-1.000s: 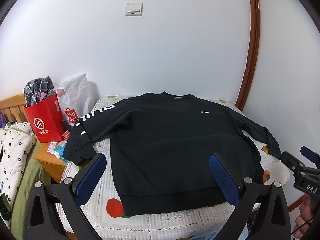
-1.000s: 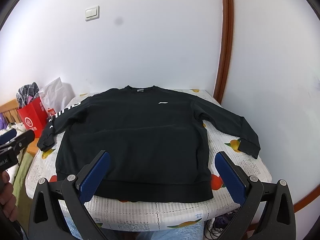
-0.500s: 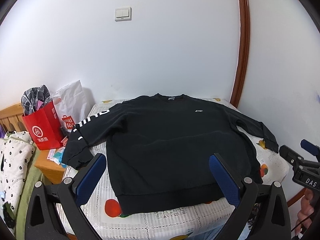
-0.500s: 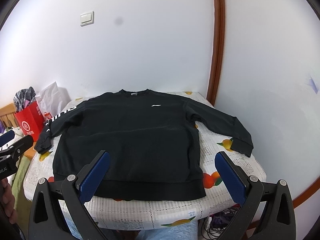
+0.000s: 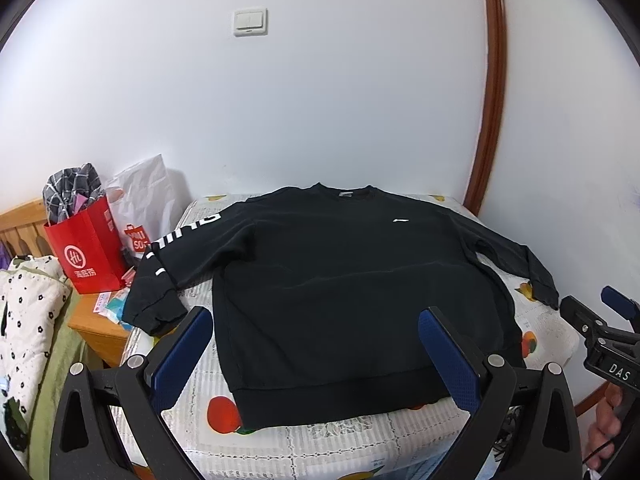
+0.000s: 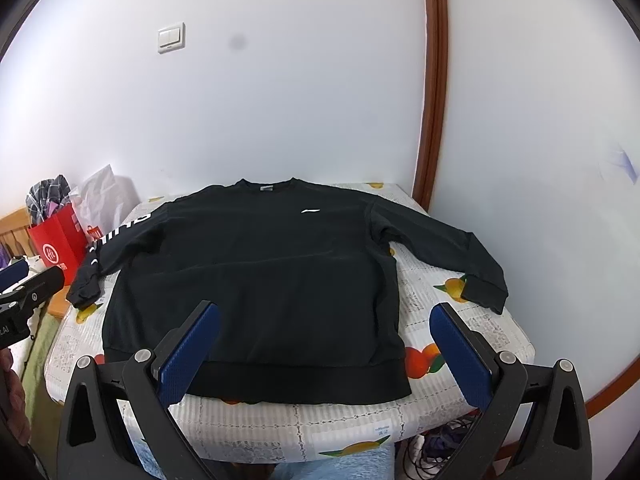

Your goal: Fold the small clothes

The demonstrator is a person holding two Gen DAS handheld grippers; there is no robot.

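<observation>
A black long-sleeved sweatshirt [image 5: 340,280] [image 6: 260,280] lies flat and face up on a small table with a fruit-print cloth [image 5: 304,444] [image 6: 448,328], both sleeves spread out, white lettering on its left sleeve. My left gripper [image 5: 316,328] hovers open above the hem near the table's front edge, nothing between its blue pads. Likewise open and empty, my right gripper [image 6: 324,324] hangs over the hem. Each gripper also shows at the edge of the other's view, held by a hand.
A red paper bag [image 5: 86,248] and a white plastic bag [image 5: 144,200] stand on a wooden bedside stand [image 5: 96,324] left of the table. A bed with spotted bedding [image 5: 24,320] lies further left. White walls and a brown door frame [image 5: 490,120] close the back and right. Cables [image 6: 436,452] lie under the table.
Both grippers have drawn back and risen a little from the table, so the sweatshirt looks smaller and lower. Both stay open. The sweatshirt has not moved.
</observation>
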